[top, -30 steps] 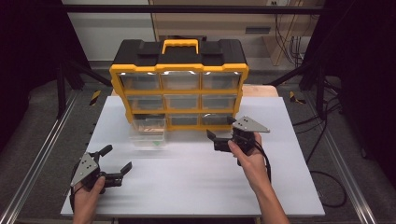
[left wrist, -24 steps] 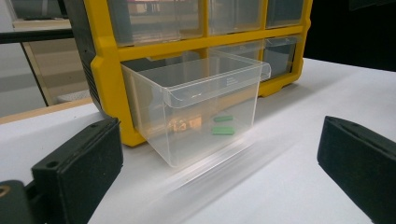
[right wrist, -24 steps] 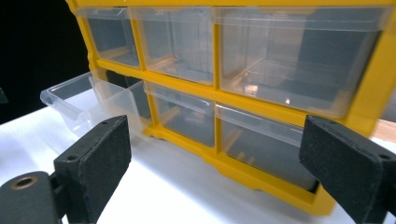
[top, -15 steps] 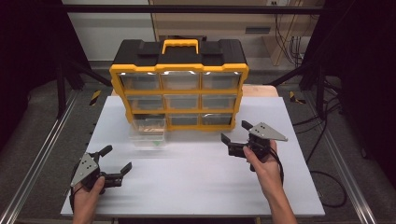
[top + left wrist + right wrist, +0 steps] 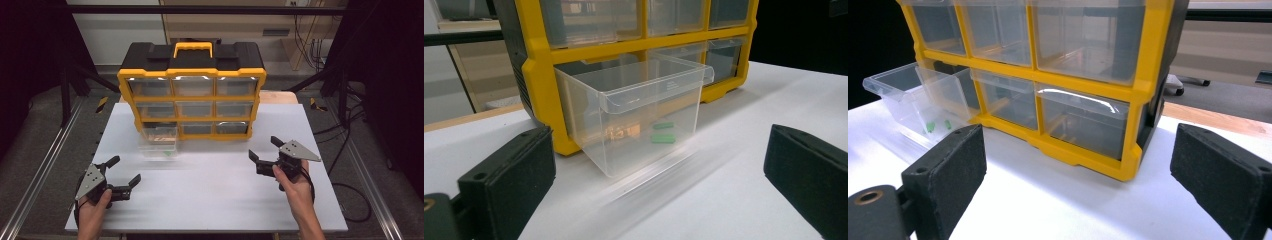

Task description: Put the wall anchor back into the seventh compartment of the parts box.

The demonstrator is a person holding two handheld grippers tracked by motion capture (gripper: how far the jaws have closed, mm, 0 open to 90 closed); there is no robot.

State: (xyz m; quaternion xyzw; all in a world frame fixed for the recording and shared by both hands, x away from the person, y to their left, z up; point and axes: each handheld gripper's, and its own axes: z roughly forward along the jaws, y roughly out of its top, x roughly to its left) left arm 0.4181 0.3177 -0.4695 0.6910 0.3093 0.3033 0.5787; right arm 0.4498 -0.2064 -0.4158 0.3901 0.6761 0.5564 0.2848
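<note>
On the white table (image 5: 210, 200) stands a yellow cabinet (image 5: 192, 95); its bottom-left clear drawer (image 5: 159, 145) is pulled out. Left gripper (image 5: 122, 172) and right gripper (image 5: 265, 149), jaws apart, rest before it. The left gripper view reveals green pieces (image 5: 663, 132) inside.

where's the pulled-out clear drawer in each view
High view: the clear drawer sticks out of the bottom-left slot of the yellow organizer, left of centre.
Left gripper view: it sits in the middle, straight ahead between the jaws, with small green pieces inside.
Right gripper view: it is at the far left edge, above the left jaw.
Shared landmark: the organizer's yellow frame, in whose bottom row the drawer sits.
</note>
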